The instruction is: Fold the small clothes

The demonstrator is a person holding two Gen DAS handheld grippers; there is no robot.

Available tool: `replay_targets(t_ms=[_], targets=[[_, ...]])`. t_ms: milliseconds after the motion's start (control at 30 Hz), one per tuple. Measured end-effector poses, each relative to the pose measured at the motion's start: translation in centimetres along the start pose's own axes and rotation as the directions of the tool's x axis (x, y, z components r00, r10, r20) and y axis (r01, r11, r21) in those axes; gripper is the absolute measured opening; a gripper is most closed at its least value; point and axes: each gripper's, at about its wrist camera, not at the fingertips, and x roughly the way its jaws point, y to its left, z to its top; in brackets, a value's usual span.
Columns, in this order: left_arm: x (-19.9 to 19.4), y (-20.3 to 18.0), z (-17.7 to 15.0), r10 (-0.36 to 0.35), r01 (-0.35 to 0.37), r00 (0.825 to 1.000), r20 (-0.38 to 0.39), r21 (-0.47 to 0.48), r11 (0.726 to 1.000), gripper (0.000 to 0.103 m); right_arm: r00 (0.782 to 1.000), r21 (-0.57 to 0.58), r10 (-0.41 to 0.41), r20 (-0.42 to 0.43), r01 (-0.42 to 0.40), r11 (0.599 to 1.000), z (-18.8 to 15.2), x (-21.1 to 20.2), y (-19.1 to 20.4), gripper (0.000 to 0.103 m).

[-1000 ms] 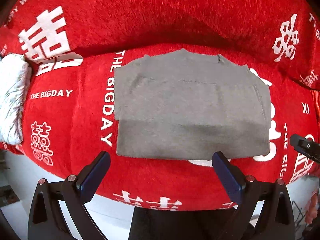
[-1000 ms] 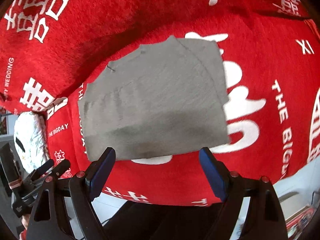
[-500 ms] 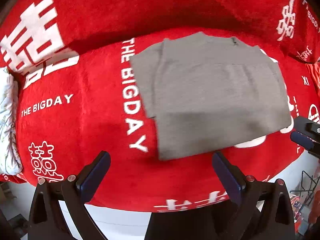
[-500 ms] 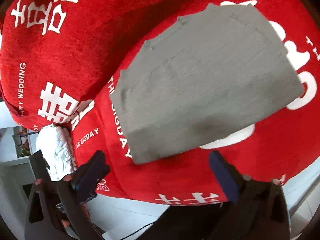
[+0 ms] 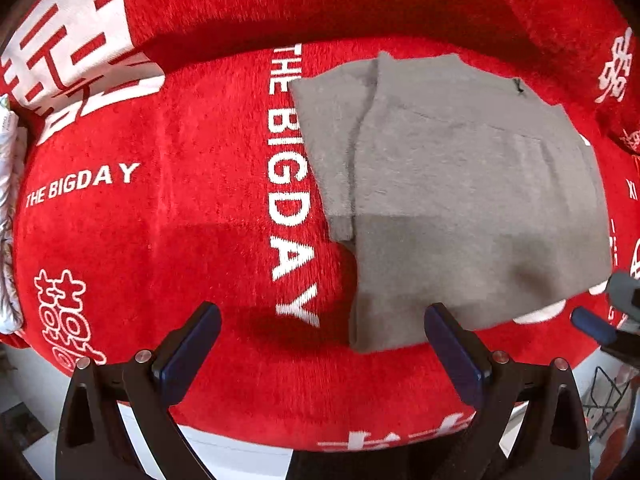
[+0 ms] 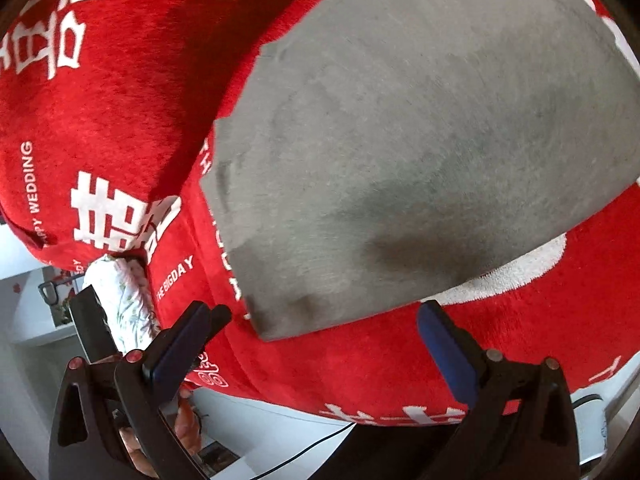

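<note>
Left wrist view, left to right:

- White floral-print bundle [image 5: 10, 216]: at the far left edge, tucked against the red cover; only a strip showed.
- Red plush cover [image 5: 168, 224]: filled most of the frame, with white double-happiness characters at upper left and lower left and the words "THE BIGDAY" running both across and down.
- Left gripper [image 5: 322, 334]: at the bottom of the frame, jaws spread wide, blue pads bare, nothing between them but red plush and the near left corner of the garment; no pad touched cloth.
- Folded grey garment [image 5: 460, 192]: right of centre, lying flat on the cover, a narrower layer showing along its left side, its lower half in shadow.
- Right gripper [image 5: 600, 320]: tip only, at the right edge, just beside the garment's lower right corner.

Right wrist view, left to right:

- White floral bundle [image 6: 128, 300]: lower left, below the cover's edge.
- Left gripper [image 6: 92, 328]: black frame partly seen at lower left, behind the near finger.
- Red cover [image 6: 100, 120]: left half and bottom band, with "WEDDING" readable at the left.
- Right gripper [image 6: 314, 322]: bottom of the frame, jaws having just been opening and standing at full spread, empty, with the garment's near edge just above the gap.
- Grey garment [image 6: 420, 140]: centre to upper right, filling much of the frame, flat on the cover.
</note>
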Motion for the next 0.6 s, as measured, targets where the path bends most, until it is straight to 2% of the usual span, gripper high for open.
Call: replay_targets(t_ms=[233,333,400,533,600], targets=[[2.4,0.1,1.2,0.017,-0.017,1.000,0.023,0.014,1.000,0.102,0.997,0.004,0.079,0.015,-0.079,0.997,-0.4,1.5,-1.1,0.103],[3.3,0.6,1.7,0.004,-0.004,0.999,0.032,0.001,1.000,0.102,0.985,0.042,0.171,-0.035,-0.169,0.985,-0.9,2.9,-1.4,0.103],[3.8,1.3,2.0,-0.031,0.031,0.999,0.025,-0.019,0.999,0.101,0.975,0.077,0.211,-0.070,-0.206,0.976,-1.5,4.1,-1.6,0.103],[3.6,3.2,2.6,-0.092,0.095,0.995,0.047,-0.064,0.993,0.101,0.961,0.129,0.265,-0.082,-0.253,0.959,-2.7,6.2,-1.9,0.101],[3.3,4.4,3.0,-0.129,0.134,0.990,0.063,-0.090,0.987,0.102,0.945,0.184,0.319,-0.066,-0.303,0.935,-3.0,7.4,-2.3,0.101]])
